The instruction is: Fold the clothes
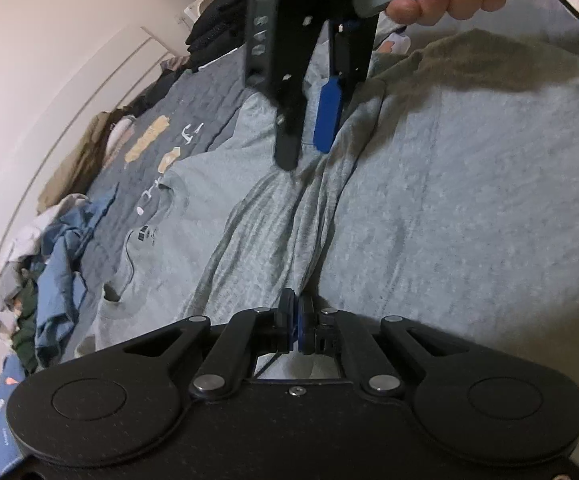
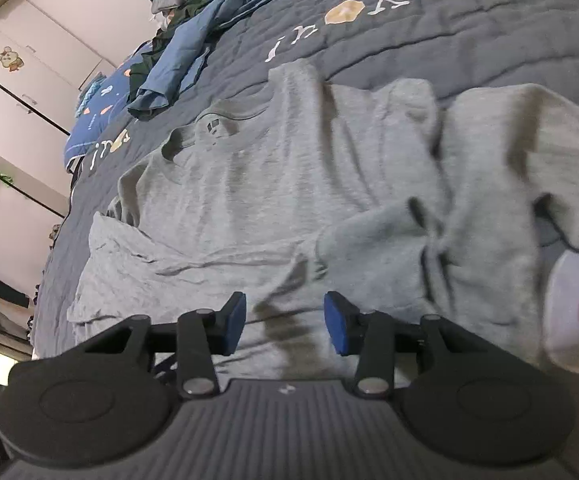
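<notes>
Pinched shut on a gathered fold, the left gripper (image 1: 296, 312) holds the grey T-shirt (image 1: 429, 200) spread on a dark quilt (image 2: 469, 36); blue clothes (image 2: 193, 40) lie heaped nearby. Right gripper (image 2: 285, 320) hovers over the shirt, fingers (image 2: 235, 322) parted, empty.

Grey T-shirt (image 2: 273, 184): soft heathered knit cloth, matt, creased. Bedspread (image 2: 489, 40): quilted dark cloth, stitched texture. Left gripper (image 1: 296, 312) and right gripper (image 2: 285, 320): matt black plastic, blue rubbery pads, bare metal rivets.

Dark quilt (image 2: 469, 32) — white wardrobe (image 2: 21, 76) beyond.
</notes>
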Motion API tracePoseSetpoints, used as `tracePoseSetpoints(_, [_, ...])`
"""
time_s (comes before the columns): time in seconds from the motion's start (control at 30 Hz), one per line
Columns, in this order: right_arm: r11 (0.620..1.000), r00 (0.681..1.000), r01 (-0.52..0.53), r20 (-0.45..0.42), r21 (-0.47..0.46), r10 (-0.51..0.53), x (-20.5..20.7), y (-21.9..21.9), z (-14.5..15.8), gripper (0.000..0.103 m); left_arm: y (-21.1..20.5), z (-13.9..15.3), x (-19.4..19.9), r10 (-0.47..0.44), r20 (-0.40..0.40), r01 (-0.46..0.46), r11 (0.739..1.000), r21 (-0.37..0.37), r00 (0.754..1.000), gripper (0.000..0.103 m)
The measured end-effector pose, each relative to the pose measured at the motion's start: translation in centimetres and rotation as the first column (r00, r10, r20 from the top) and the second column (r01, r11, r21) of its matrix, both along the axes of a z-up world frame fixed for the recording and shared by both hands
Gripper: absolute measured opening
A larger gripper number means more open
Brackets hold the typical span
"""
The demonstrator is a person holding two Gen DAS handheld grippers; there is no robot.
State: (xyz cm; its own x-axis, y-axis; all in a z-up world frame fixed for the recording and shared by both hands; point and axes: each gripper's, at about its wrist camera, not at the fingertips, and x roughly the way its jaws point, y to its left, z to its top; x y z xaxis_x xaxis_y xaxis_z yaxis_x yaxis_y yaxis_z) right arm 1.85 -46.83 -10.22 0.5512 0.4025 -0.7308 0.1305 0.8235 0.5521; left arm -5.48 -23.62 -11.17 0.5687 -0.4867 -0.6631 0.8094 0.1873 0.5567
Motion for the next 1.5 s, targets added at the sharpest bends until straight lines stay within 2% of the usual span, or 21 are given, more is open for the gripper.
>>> tracePoseSetpoints(0.1, [0.999, 0.999, 0.035, 0.014, -0.04, -0.034, -0.8, -0.3, 0.4, 0.041, 0.6, 1.3, 0.5, 0.02, -0.067, -0.022, 0.999, -0.028, 0.998, 0.004])
tracePoseSetpoints(0.17, [0.996, 0.998, 0.061, 0.027, -0.059, -0.059, -0.8, -0.5, 0.6, 0.042, 1.3, 2.0, 0.7, 0.036, -0.065, -0.039, 0.998, -0.049, 0.997, 0.004])
tracePoseSetpoints(0.2, [0.996, 0.997, 0.066, 0.029, -0.062, -0.065, -0.8, -0.5, 0.5, 0.042, 1.6, 2.3, 0.9, 0.044, -0.063, -0.048, 0.997, -0.059, 0.997, 0.004])
tracePoseSetpoints(0.4, [0.993, 0.996, 0.082, 0.036, -0.08, -0.079, -0.2, -0.6, 0.7, 0.044, 4.3, 1.8, 3.3, 0.175, 0.017, -0.174, 0.985, -0.009, 0.985, 0.005])
tracePoseSetpoints(0.47, [0.992, 0.996, 0.08, 0.037, -0.102, -0.076, -0.1, -0.6, 0.8, 0.044, 5.0, 1.6, 3.9, 0.204, 0.041, -0.204, 0.979, -0.002, 0.978, 0.016])
tracePoseSetpoints(0.5, [0.991, 0.997, 0.079, 0.032, -0.108, -0.076, -0.1, -0.6, 0.6, 0.044, 5.2, 1.4, 4.1, 0.214, 0.052, -0.214, 0.977, -0.003, 0.975, 0.031])
tracePoseSetpoints(0.53, [0.99, 0.997, 0.077, 0.027, -0.115, -0.075, 0.0, -0.7, 0.5, 0.044, 5.4, 1.3, 4.2, 0.222, 0.069, -0.222, 0.975, -0.006, 0.973, 0.038])
tracePoseSetpoints(0.67, [0.99, 0.997, 0.083, 0.015, -0.117, -0.082, 0.2, -0.9, 0.3, 0.044, 5.7, 0.6, 4.8, 0.227, 0.067, -0.227, 0.974, 0.003, 0.972, 0.036])
tracePoseSetpoints(0.7, [0.989, 0.996, 0.084, 0.014, -0.119, -0.083, 0.2, -0.9, 0.3, 0.044, 5.8, 0.6, 4.8, 0.222, 0.049, -0.222, 0.975, 0.006, 0.974, 0.02])
tracePoseSetpoints(0.73, [0.989, 0.996, 0.084, 0.013, -0.123, -0.083, 0.3, -0.8, 0.3, 0.044, 5.8, 0.6, 4.8, 0.218, 0.031, -0.219, 0.976, 0.019, 0.975, 0.009])
tracePoseSetpoints(0.97, [0.985, 0.995, 0.099, 0.02, -0.139, -0.097, 0.6, -1.0, 0.1, 0.044, 6.5, 1.4, 3.8, 0.188, 0.002, -0.187, 0.981, 0.05, 0.982, 0.007])
tracePoseSetpoints(1.1, [0.984, 0.995, 0.105, 0.021, -0.142, -0.103, 0.7, -1.0, 0.2, 0.044, 6.6, 1.1, 3.4, 0.201, 0.019, -0.202, 0.978, 0.059, 0.979, 0.013])
tracePoseSetpoints(1.17, [0.984, 0.994, 0.106, 0.028, -0.143, -0.103, 0.6, -0.9, 0.5, 0.044, 6.8, 2.0, 3.6, 0.208, -0.003, -0.208, 0.978, 0.022, 0.978, 0.018])
tracePoseSetpoints(1.23, [0.984, 0.993, 0.113, 0.043, -0.136, -0.108, 0.2, -1.0, 1.0, 0.045, 7.0, 3.1, 3.7, 0.218, -0.033, -0.219, 0.975, -0.032, 0.975, 0.035])
tracePoseSetpoints(1.3, [0.984, 0.991, 0.127, 0.067, -0.128, -0.119, -0.4, -1.2, 1.7, 0.045, 7.1, 4.4, 3.7, 0.222, -0.07, -0.228, 0.969, -0.1, 0.973, 0.047])
tracePoseSetpoints(1.4, [0.982, 0.984, 0.156, 0.105, -0.111, -0.144, -1.6, -1.7, 2.7, 0.045, 6.9, 5.7, 3.9, 0.242, -0.155, -0.269, 0.944, -0.19, 0.958, 0.048])
tracePoseSetpoints(1.5, [0.972, 0.972, 0.204, 0.144, -0.118, -0.187, -3.3, -2.5, 3.6, 0.045, 6.6, 6.6, 4.2, 0.255, -0.262, -0.324, 0.906, -0.272, 0.931, 0.048])
